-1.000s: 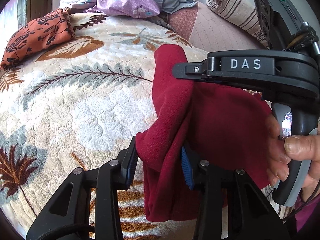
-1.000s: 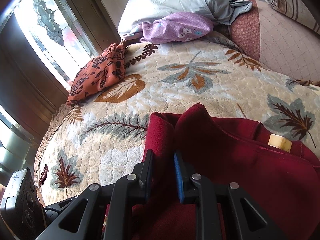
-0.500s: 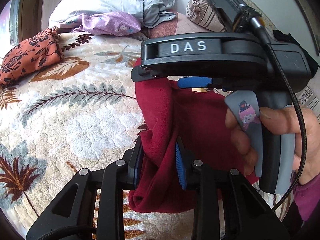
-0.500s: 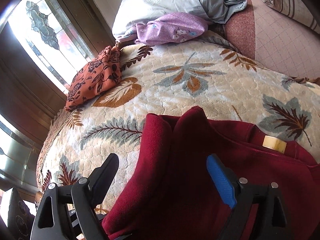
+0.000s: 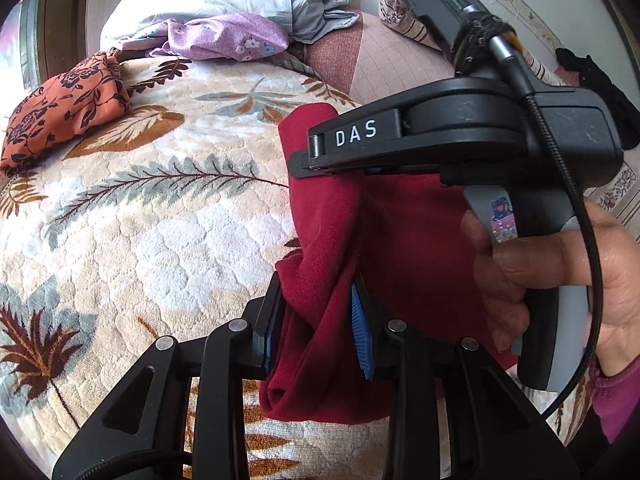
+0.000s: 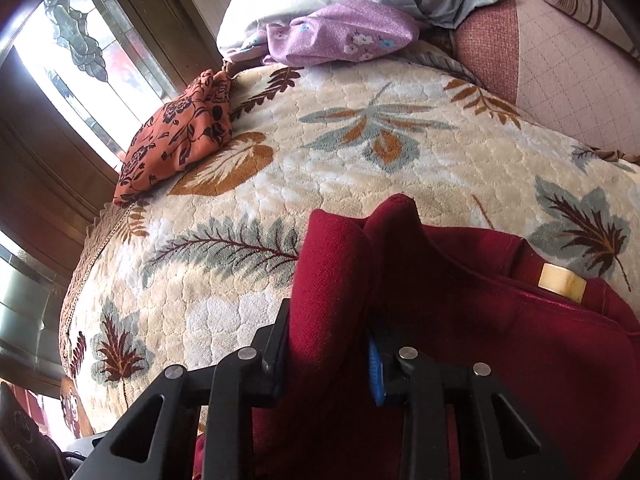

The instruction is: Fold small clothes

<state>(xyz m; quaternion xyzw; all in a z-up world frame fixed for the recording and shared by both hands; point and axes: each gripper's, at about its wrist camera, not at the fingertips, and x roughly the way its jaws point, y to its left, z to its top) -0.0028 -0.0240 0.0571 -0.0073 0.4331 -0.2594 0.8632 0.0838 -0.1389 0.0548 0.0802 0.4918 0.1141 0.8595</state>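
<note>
Burgundy fleece garment (image 5: 408,240) lies on the leaf-patterned blanket (image 5: 168,240) at five o'clock. Left gripper (image 5: 316,328) pinches its bunched edge; right gripper (image 6: 328,360), jaws closing, clamps a fold. Orange floral cloth (image 6: 180,136) sits at ten o'clock.

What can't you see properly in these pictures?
- Red garment: lower part cut off by the right wrist view's bottom edge; its type is unclear.
- Right gripper tips: in the left wrist view, covered by its own black body; jaws closing on the fabric.
- Tan label: too small to read.
</note>
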